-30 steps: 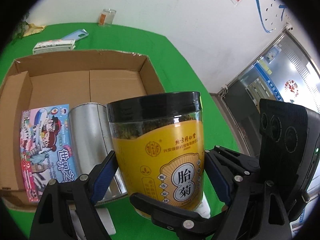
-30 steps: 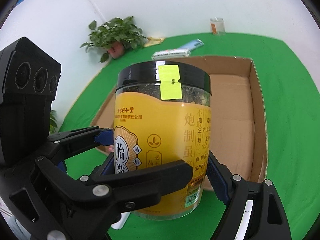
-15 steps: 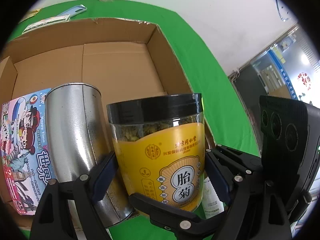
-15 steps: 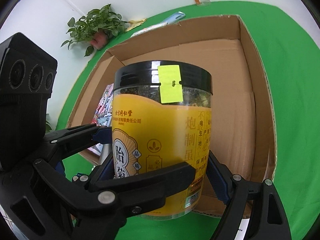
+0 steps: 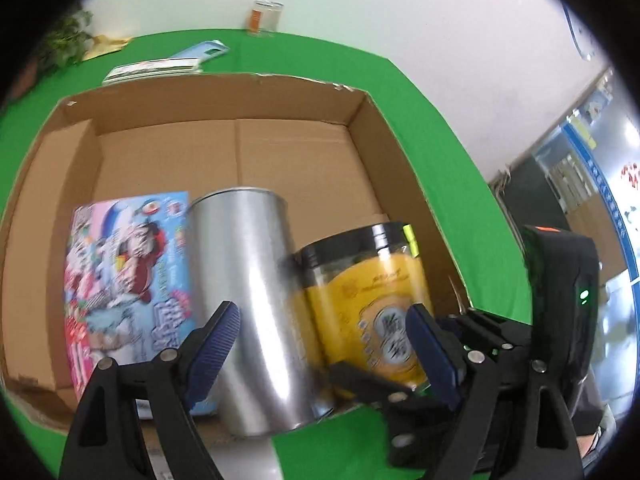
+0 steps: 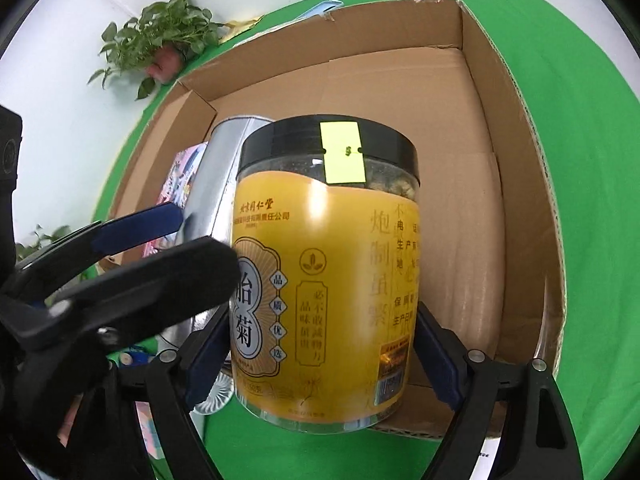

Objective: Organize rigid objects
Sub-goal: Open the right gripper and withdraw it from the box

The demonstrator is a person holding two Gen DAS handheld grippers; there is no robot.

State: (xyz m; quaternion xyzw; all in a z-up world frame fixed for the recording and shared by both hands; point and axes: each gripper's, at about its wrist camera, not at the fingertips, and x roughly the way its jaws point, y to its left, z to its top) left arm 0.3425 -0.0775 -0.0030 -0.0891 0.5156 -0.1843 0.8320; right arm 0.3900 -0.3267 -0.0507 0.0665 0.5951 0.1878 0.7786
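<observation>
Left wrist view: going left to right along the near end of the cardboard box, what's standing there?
Colourful picture box → silver metal can → yellow-labelled jar with black lid → the cardboard box's right wall.

In the left wrist view the box (image 5: pixel 360 108) fills the middle of the table (image 5: pixel 440 152). Inside it, along its 6 o'clock wall, stand a book (image 5: pixel 128 280) at 9 o'clock, a tin (image 5: pixel 252 300) in the middle and a jar (image 5: pixel 368 292) at 3 o'clock, side by side. Beyond the box at 12 o'clock stands a glass (image 5: pixel 266 18).
</observation>
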